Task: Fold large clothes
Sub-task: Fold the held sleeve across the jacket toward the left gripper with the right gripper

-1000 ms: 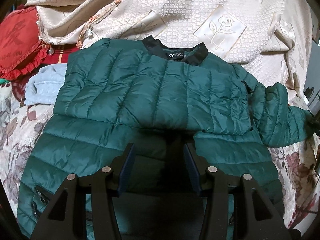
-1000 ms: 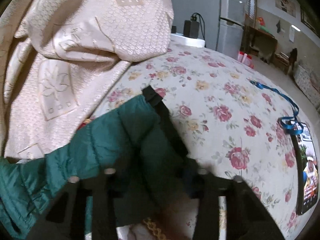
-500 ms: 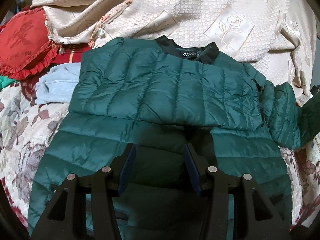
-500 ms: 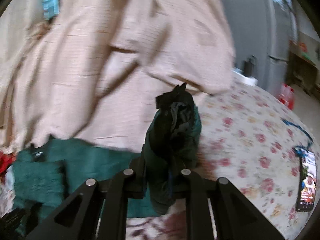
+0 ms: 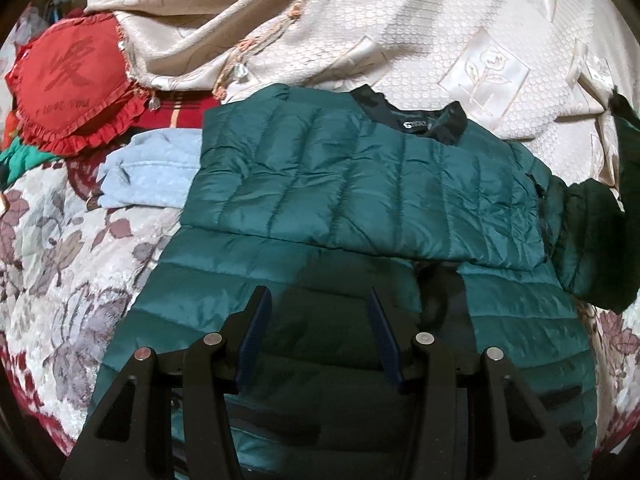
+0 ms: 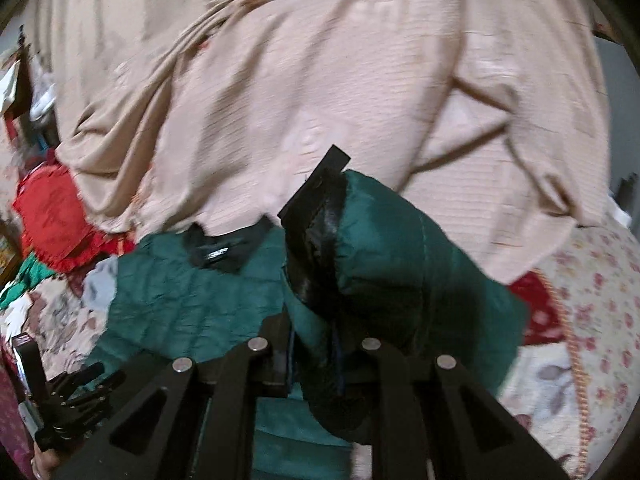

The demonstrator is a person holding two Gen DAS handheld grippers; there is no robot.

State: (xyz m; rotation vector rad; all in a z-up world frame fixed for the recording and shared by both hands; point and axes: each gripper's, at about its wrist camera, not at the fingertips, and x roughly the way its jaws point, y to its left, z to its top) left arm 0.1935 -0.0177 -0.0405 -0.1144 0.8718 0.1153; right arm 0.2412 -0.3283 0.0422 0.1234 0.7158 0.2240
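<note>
A dark green quilted jacket [image 5: 360,184] lies face up on the bed, black collar [image 5: 420,118] at the far side and one sleeve folded across its chest. My left gripper [image 5: 318,296] hovers open over the jacket's lower half with nothing between its fingers. My right gripper [image 6: 314,344] is shut on the other sleeve [image 6: 392,264], holding it raised over the jacket body [image 6: 192,300] with its black cuff [image 6: 316,208] sticking up. That sleeve [image 5: 588,232] also shows at the right edge of the left wrist view. The left gripper [image 6: 68,400] appears low on the left in the right wrist view.
A beige embossed quilt [image 5: 400,32] is heaped behind the jacket. A red frilled cushion [image 5: 68,84] and a light blue garment [image 5: 152,168] lie to its left. The floral bedspread [image 5: 52,260] runs under everything, and its rose-print part [image 6: 592,300] is on the right.
My right gripper has lifted the sleeve off the bed and swung it left, over the jacket. The left gripper has drifted a little and stays open.
</note>
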